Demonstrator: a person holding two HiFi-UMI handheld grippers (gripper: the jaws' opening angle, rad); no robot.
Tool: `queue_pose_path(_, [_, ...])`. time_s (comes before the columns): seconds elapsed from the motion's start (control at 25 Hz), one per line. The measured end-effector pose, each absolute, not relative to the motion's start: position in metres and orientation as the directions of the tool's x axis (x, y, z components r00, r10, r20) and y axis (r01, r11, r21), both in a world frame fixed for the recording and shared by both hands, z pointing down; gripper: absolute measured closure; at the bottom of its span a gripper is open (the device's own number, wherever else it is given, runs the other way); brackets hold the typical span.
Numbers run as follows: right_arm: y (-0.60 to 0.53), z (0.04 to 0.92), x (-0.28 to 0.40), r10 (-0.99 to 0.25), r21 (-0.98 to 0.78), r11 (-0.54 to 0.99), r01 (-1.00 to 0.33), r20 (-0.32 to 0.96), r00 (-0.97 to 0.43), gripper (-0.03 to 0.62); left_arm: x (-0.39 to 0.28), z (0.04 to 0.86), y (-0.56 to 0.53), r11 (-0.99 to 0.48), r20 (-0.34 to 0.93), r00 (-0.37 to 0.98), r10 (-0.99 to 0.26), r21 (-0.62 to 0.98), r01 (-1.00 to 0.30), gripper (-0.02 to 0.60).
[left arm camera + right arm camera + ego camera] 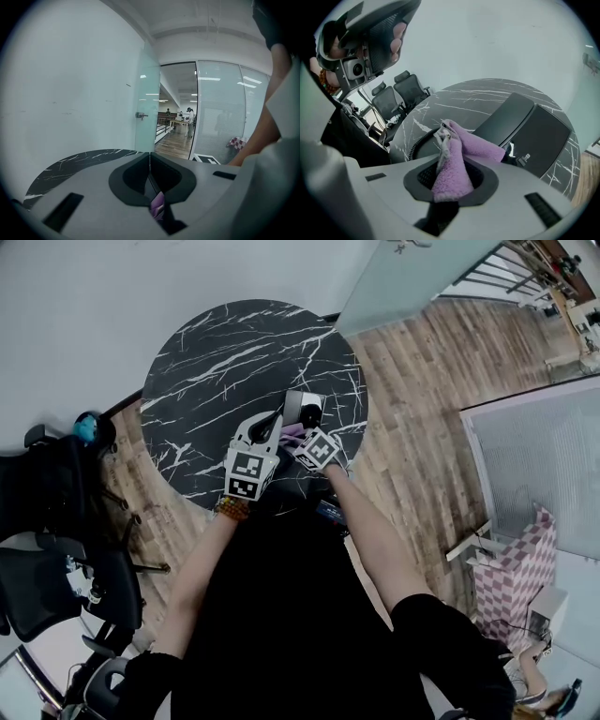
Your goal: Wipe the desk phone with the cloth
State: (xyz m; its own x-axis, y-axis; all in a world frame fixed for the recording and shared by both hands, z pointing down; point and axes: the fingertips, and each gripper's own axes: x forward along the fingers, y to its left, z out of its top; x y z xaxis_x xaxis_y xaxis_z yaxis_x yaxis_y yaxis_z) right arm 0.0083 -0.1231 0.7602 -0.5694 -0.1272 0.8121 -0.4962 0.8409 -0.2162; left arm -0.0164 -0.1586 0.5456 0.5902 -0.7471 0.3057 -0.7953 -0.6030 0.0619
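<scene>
the right gripper (448, 174) has its jaws clamped on the purple cloth (461, 145), whose free end lies ahead of them against the black desk phone (525, 131); the phone's coiled cord (421, 140) curves just left of the jaws, on the marble table (478, 96). the left gripper (149, 164) has its jaws pressed together, with a purple sliver low between them; whether it is pinched is unclear

This is an office. A round black marble desk (216, 362) carries a desk phone (520, 126) with a coiled cord. Black mesh office chairs (410, 86) stand beside it on a wood-plank floor (422, 381). Frosted glass partitions (220, 112) and a glass door (146, 108) open onto a long room with tables (176, 123), where a person (189, 119) stands far off.
</scene>
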Motion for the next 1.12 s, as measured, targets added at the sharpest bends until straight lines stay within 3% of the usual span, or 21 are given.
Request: queue_pose_path(1.12, [-0.097,0.774,0.004,-0.037,-0.263,0.874,-0.407,0.801,-0.597,0.516,-0.015,0.560,-0.158,-0.598,0.337,0.597,-0.728,0.114,-0.793,0.561])
